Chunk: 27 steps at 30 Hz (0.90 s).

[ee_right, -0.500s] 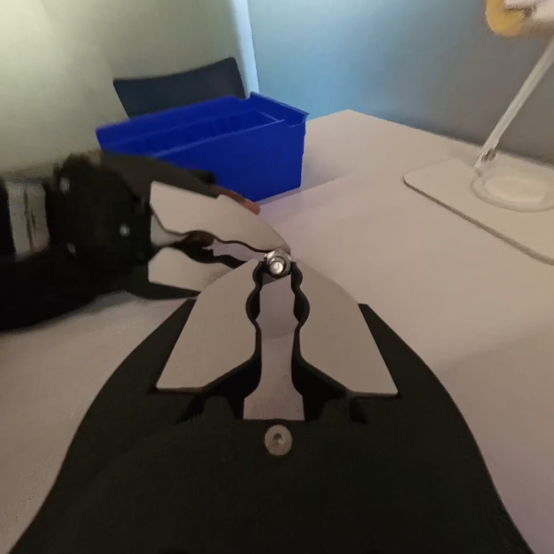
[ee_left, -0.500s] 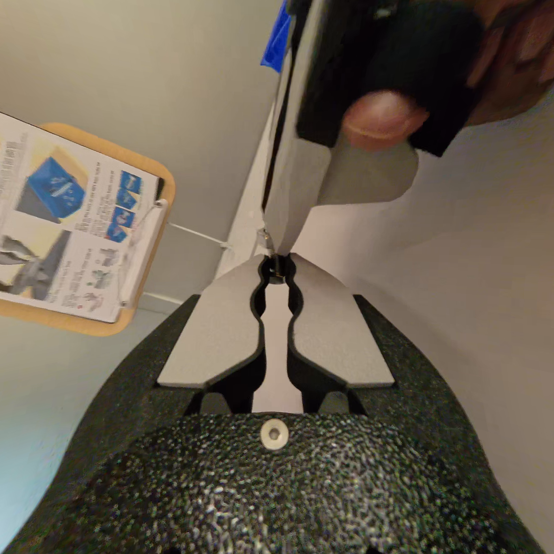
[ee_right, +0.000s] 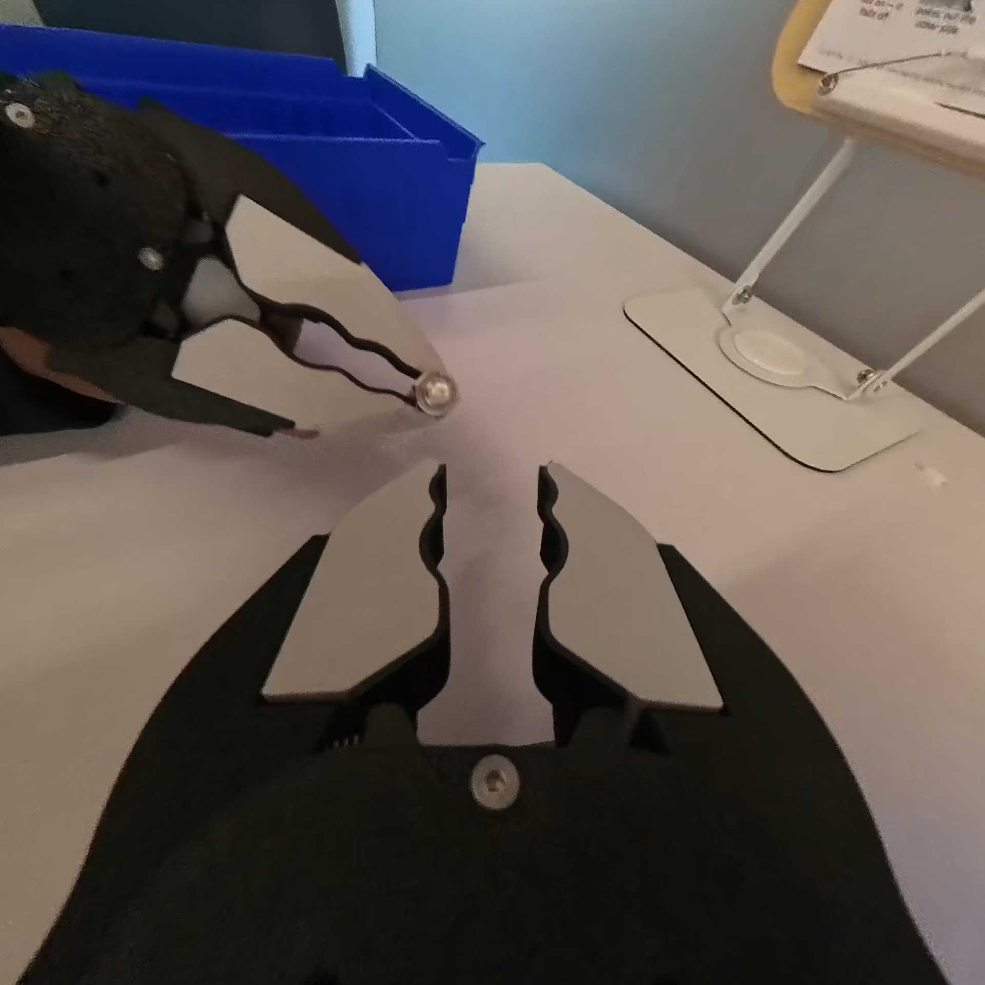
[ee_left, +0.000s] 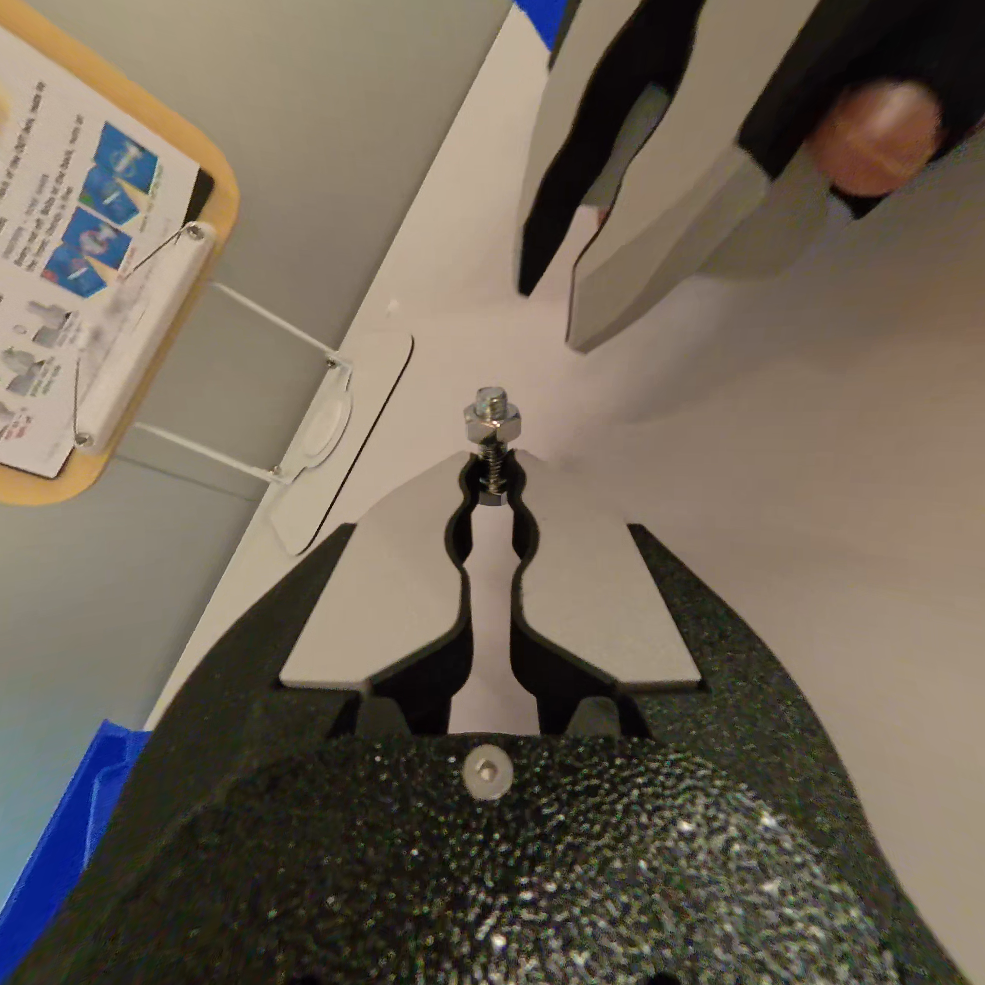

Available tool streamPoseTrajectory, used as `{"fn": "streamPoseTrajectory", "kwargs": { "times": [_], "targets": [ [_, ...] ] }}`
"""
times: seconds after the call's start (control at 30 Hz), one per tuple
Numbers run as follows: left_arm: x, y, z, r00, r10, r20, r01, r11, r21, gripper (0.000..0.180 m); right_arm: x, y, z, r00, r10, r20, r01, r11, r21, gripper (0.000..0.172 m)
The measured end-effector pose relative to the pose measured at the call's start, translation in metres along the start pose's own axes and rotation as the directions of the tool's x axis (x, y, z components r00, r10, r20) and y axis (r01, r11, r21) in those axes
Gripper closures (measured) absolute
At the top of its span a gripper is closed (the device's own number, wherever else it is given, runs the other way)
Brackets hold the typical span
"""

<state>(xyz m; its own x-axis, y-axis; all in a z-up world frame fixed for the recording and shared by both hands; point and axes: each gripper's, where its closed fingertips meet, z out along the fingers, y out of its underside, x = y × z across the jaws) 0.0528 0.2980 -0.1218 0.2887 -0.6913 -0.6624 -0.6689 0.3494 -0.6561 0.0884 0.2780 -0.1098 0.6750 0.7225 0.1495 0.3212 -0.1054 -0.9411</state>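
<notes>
Bolt (ee_left: 493, 458) with a silver nut (ee_left: 491, 424) threaded near its tip sits clamped between our left gripper's (ee_left: 492, 469) fingertips, above the white table (ee_left: 746, 479); our right gripper (ee_right: 493, 471) hangs just beside it, fingers apart and bare; a blue bin (ee_right: 346, 176) and a clipboard stand (ee_right: 773, 368) sit behind.

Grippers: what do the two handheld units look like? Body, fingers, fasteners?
Both match. The left gripper and right gripper have a black, coarse-grained, speckled body widening toward the camera, with one silver socket-head screw on the centreline. The fingers are flat light-grey plates tapering to a point, with black wavy inner pads. No cables or markings are visible.
</notes>
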Motion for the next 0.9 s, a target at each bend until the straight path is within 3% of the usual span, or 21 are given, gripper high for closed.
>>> {"fn": "streamPoseTrajectory", "kwargs": {
  "times": [0.1, 0.2, 0.33, 0.57, 0.73, 0.9],
  "targets": [
    [-0.007, 0.006, -0.001, 0.999, -0.04, 0.019, 0.04, 0.999, -0.02, 0.172, 0.019, 0.006, -0.01, 0.999, -0.021, -0.042, 0.02, 1.0, -0.022, 0.14],
    [-0.012, 0.013, -0.001, 0.998, -0.058, 0.037, 0.06, 0.997, -0.045, 0.172, 0.039, 0.004, -0.02, 0.995, 0.055, -0.085, -0.054, 0.998, 0.013, 0.141],
    [-0.015, 0.017, 0.0, 0.997, -0.043, 0.065, 0.048, 0.996, -0.077, 0.172, 0.027, -0.002, -0.016, 0.993, 0.11, -0.049, -0.108, 0.994, 0.032, 0.142],
    [-0.013, 0.003, -0.004, 0.973, 0.197, 0.117, -0.185, 0.977, -0.103, 0.171, -0.024, -0.012, 0.003, 0.94, 0.308, 0.147, -0.315, 0.949, 0.026, 0.139],
    [-0.006, -0.008, -0.007, 0.944, 0.302, 0.135, -0.292, 0.952, -0.092, 0.172, -0.025, -0.019, 0.002, 0.827, 0.515, 0.226, -0.535, 0.844, 0.037, 0.136],
    [0.002, -0.016, -0.008, 0.927, 0.348, 0.139, -0.341, 0.937, -0.071, 0.171, -0.027, -0.013, 0.004, 0.831, 0.512, 0.22, -0.524, 0.851, 0.0, 0.142]
  ]
}}
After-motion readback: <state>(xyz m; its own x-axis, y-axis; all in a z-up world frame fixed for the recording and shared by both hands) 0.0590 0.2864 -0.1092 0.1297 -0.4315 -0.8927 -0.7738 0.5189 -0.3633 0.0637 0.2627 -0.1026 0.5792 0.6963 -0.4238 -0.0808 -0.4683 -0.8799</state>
